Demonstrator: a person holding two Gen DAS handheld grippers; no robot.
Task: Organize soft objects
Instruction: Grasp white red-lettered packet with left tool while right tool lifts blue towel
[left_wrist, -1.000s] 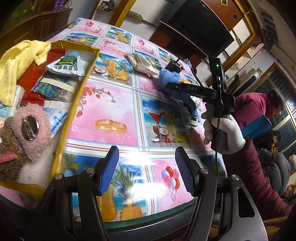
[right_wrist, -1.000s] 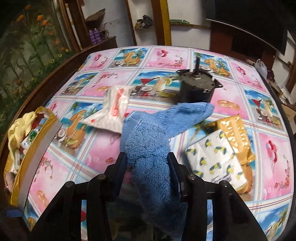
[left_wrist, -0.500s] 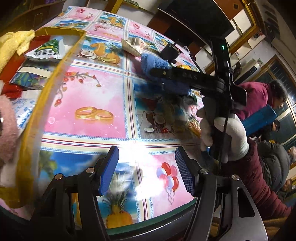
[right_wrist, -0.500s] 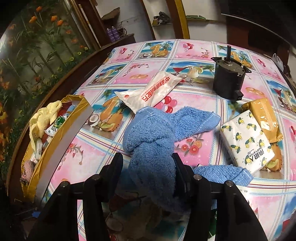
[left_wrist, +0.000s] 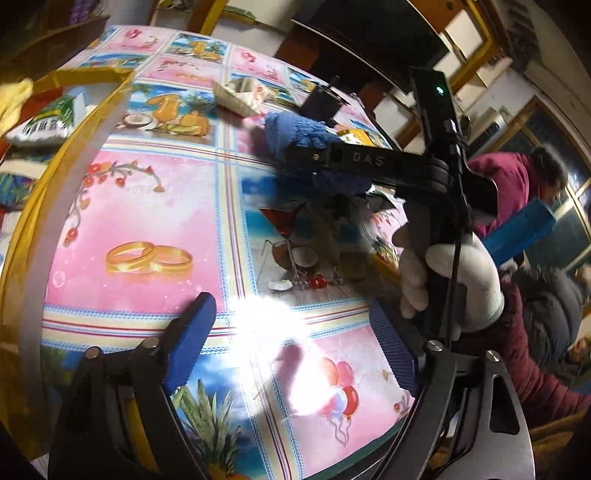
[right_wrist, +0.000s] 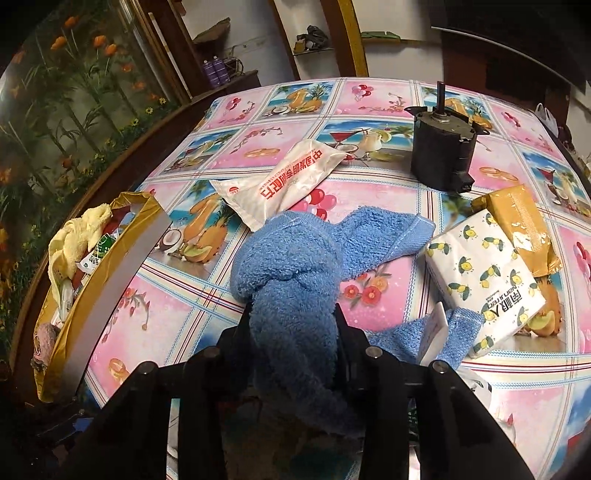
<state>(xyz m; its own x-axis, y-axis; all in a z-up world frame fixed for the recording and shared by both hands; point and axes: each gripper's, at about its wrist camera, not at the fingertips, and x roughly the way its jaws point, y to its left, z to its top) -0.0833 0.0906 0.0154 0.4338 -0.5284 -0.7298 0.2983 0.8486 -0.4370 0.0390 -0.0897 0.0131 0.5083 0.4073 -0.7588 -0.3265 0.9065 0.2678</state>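
Desk (right_wrist: 177, 317): it is carrying everything under a bright printed cloth, with the loose things lying toward its middle and the collecting box sitting at its left edge, probably so each soft thing can be carried across in one short move.
Box (right_wrist: 110, 280): it is standing open at the top with a yellow cloth (right_wrist: 79, 229), packets and a pink fuzzy thing already lying inside, so it is likely serving as the place for the soft things.
Blue towel (right_wrist: 291, 258): it is hanging bunched and partly lifted near the middle of the desk, one end trailing on the cloth beside the tissue pack (right_wrist: 484, 273); gripping it by the bunch is keeping the loose cloth together.
Right hand-held gripper (right_wrist: 295, 332): its jaws have just been closing and are pinching the towel's thick middle.
Left hand-held gripper (left_wrist: 295, 332): its jaws have just been opening and are standing spread over bare cloth with nothing between them, seemingly waiting free.
Motor (right_wrist: 443, 147): this hard thing is standing apart at the far side, presumably not for the box.
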